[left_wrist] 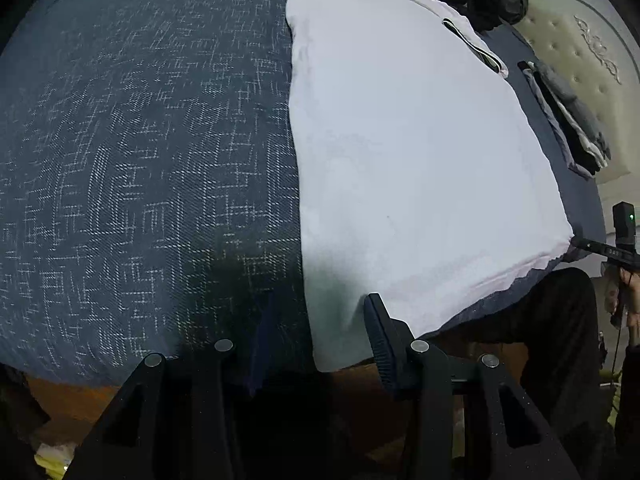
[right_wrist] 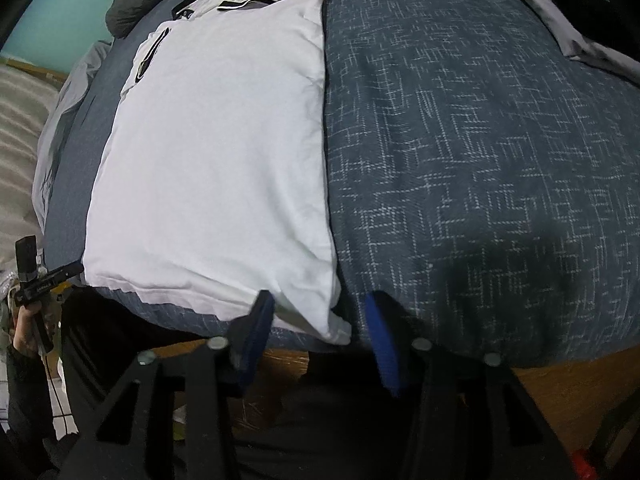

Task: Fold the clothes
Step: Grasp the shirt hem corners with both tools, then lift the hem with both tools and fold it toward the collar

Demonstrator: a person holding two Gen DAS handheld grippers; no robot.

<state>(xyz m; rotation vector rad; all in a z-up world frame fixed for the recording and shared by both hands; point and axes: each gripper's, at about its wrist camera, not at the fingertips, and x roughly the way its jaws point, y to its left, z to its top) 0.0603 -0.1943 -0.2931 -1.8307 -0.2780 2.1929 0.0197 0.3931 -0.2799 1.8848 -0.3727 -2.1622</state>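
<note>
A white shirt with black trim (left_wrist: 408,152) lies folded lengthwise on the dark blue patterned bedspread (left_wrist: 140,140), its hem at the near edge. The left gripper (left_wrist: 320,340) straddles its near left corner, jaws open. The right gripper (right_wrist: 320,328) straddles the near right corner, jaws open. Folded clothes (left_wrist: 568,120) lie far right by a tufted headboard (left_wrist: 580,52).

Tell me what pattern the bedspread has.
Dark blue bedspread with a white crosshatch of short broken lines; clearest in the right wrist view.
</note>
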